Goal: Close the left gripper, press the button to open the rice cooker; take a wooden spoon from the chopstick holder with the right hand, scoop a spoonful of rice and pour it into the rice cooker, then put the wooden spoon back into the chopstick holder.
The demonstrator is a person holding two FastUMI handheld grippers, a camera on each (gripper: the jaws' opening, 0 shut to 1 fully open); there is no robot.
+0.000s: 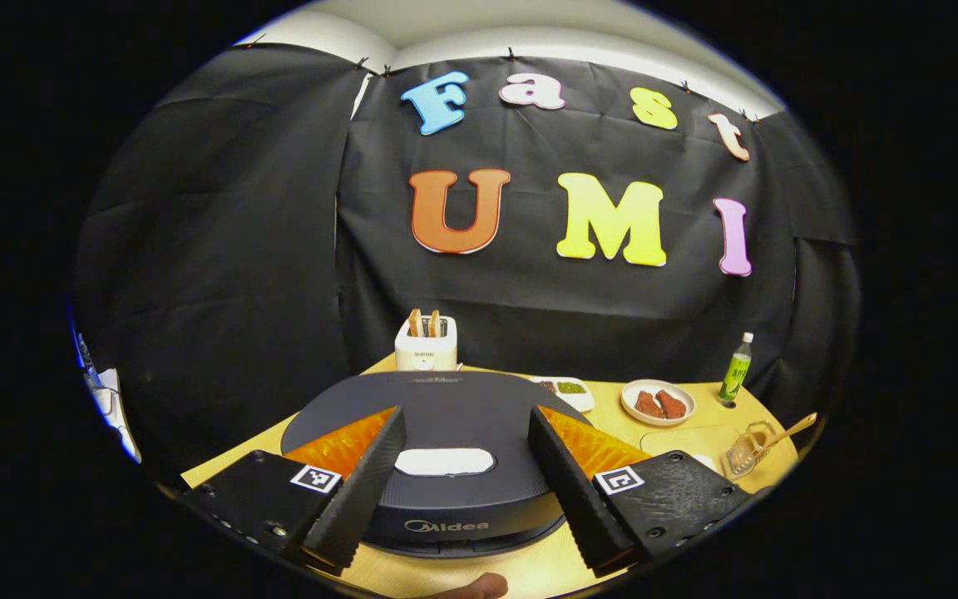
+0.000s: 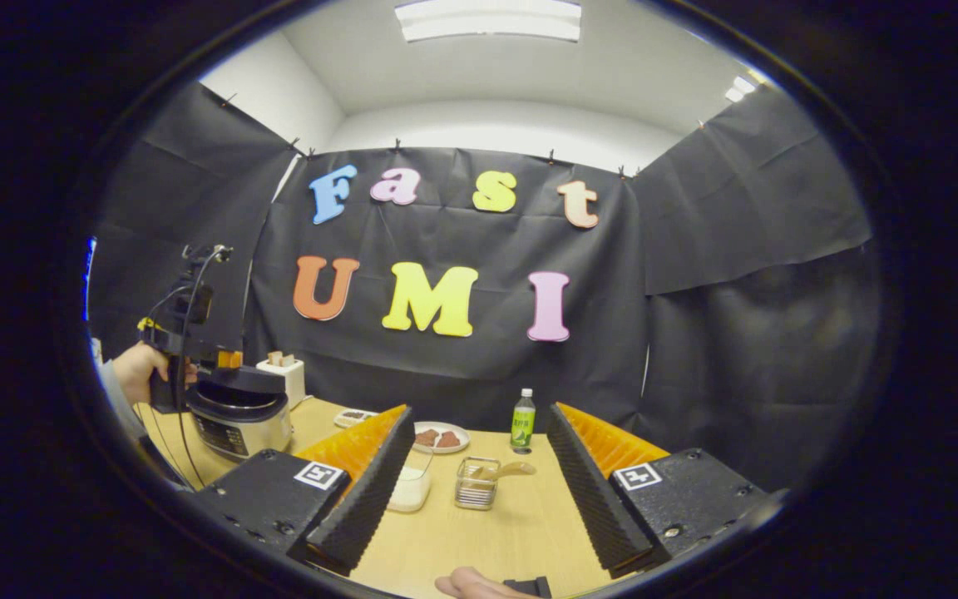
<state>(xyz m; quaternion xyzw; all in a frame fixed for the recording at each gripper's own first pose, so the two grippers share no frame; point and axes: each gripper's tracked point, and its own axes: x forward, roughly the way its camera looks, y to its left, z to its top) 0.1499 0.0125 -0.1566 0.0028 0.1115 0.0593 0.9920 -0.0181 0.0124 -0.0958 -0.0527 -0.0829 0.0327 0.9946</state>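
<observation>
Jaws of both grippers stand wide. Left gripper (image 1: 456, 499) hovers over the shut rice cooker (image 1: 446, 433) on the worktop (image 2: 487, 532); first step pending: close jaws, then press its button (image 1: 444, 462).

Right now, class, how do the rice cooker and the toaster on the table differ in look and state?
The rice cooker is dark, round and low, with its lid shut; the toaster is white, boxy and upright. The toaster has bread slices sticking out of its top; the rice cooker's top is a closed flat lid. Both are kitchen appliances on the wooden table.
</observation>
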